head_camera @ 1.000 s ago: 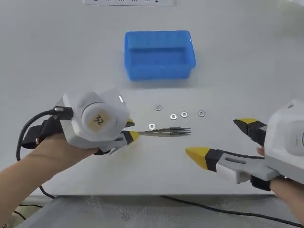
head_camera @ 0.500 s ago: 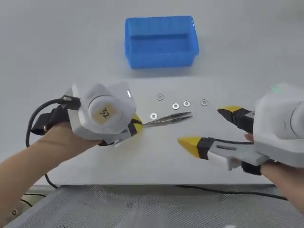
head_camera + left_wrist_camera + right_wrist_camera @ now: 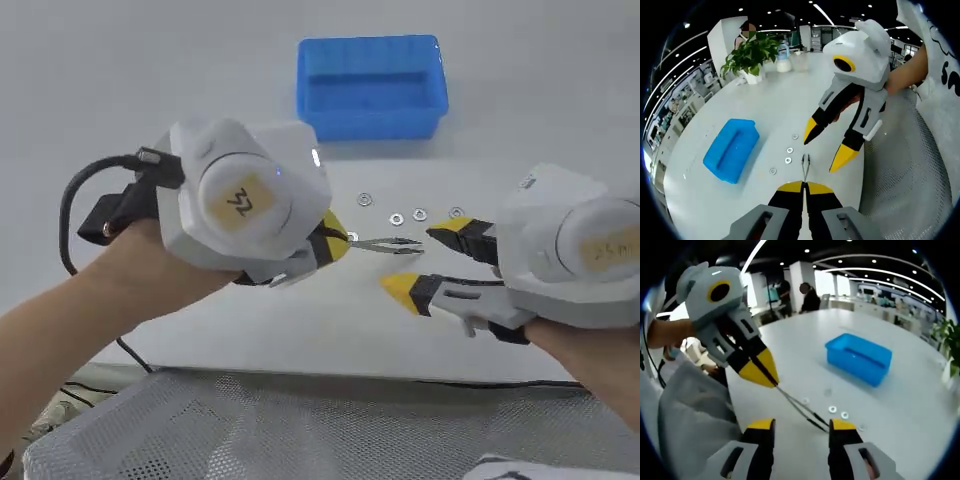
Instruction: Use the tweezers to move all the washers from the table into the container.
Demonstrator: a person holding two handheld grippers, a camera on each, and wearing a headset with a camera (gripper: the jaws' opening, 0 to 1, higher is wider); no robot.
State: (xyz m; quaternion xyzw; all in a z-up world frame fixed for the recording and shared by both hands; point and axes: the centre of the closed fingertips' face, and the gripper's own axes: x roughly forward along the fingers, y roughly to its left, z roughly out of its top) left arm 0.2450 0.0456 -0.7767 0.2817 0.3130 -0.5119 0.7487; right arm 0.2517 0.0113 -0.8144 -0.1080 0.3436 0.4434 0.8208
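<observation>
My left gripper (image 3: 335,246) is shut on the handle end of thin metal tweezers (image 3: 390,243), which it holds above the white table. In the left gripper view the tweezers (image 3: 805,167) stick out past my shut jaws (image 3: 803,187). My right gripper (image 3: 424,262) is open, and the tweezers' tip lies between its jaws, close to one finger (image 3: 842,426). Several small washers (image 3: 397,217) lie in a row on the table just beyond. The blue container (image 3: 372,125) stands farther back, and nothing is visible inside it.
The table's front edge (image 3: 330,375) runs just under both grippers, with grey mesh below it. A black cable (image 3: 75,200) trails from the left gripper. Bare table lies between the washers (image 3: 788,155) and the container (image 3: 732,149).
My left gripper has lifted the tweezers off the table and carried them right. My right gripper has closed in until its open jaws sit around the tweezers' tip.
</observation>
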